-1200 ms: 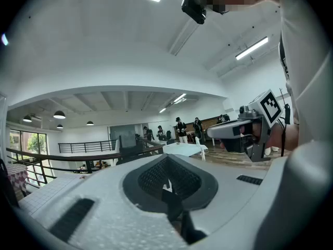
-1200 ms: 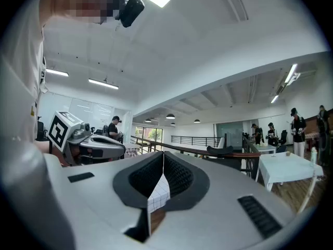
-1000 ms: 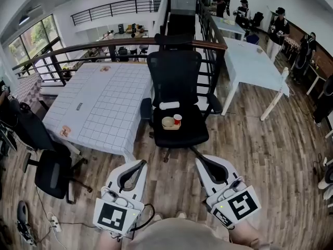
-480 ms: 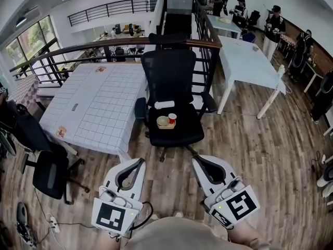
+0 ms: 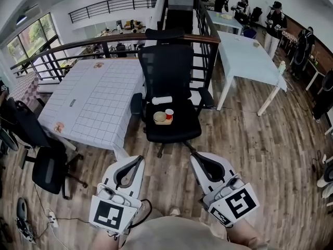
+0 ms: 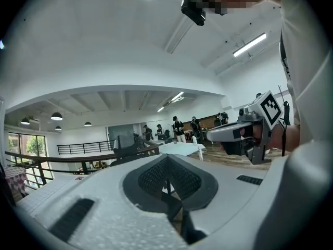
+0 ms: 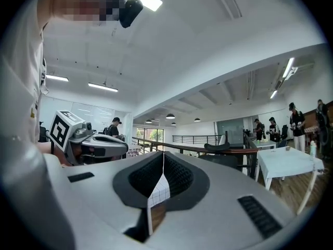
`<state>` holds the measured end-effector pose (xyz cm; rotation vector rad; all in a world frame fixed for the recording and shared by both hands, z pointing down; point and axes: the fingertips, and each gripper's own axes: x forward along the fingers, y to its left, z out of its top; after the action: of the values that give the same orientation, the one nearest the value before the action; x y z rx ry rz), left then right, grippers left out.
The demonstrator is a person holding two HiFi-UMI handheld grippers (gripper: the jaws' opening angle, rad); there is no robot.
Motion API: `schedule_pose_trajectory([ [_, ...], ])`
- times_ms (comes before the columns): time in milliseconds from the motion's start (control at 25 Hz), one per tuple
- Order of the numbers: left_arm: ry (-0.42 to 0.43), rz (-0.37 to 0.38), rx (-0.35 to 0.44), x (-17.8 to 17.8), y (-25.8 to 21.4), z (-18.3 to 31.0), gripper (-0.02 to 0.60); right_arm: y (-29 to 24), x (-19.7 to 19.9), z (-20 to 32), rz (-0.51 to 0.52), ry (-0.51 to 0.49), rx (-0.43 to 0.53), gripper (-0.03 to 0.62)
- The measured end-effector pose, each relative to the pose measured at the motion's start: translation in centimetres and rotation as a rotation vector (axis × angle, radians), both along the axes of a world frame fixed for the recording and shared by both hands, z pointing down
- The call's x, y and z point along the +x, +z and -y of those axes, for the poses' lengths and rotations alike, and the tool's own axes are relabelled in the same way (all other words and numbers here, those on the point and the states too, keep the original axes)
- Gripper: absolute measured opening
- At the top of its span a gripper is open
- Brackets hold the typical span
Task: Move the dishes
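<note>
On the seat of a black office chair [image 5: 169, 87] sit a tan bowl [image 5: 159, 117], a small red cup [image 5: 169, 113] and a white roll [image 5: 162, 100]. My left gripper [image 5: 138, 160] and right gripper [image 5: 194, 157] are held low near my body, side by side above the wooden floor, well short of the chair. Both are shut with nothing between the jaws. In the left gripper view the closed left gripper [image 6: 167, 163] points up at the room, with the right gripper [image 6: 244, 134] beside it. The right gripper view shows the same for the right gripper [image 7: 163, 158].
A table with a white checked cloth [image 5: 93, 103] stands left of the chair, and a pale table [image 5: 244, 59] to its right. A dark railing [image 5: 104, 43] runs behind. Another black chair [image 5: 49, 168] is at the left. Several people [image 5: 276, 20] stand far back right.
The view has shifted: the chair with the dishes now sits slightly further left and higher in the picture. Both grippers keep their pose and stay shut.
</note>
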<state>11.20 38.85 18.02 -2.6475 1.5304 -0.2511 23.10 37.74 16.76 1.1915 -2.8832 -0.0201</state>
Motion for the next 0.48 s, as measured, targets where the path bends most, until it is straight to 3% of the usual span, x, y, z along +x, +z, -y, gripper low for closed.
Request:
schedule_pose_trajectory([
  [480,-0.010,0.020,0.009,0.6,0.6,1.2,0.014,1.0,-0.3,1.8,-0.023,-0.032,-0.006,0.023],
])
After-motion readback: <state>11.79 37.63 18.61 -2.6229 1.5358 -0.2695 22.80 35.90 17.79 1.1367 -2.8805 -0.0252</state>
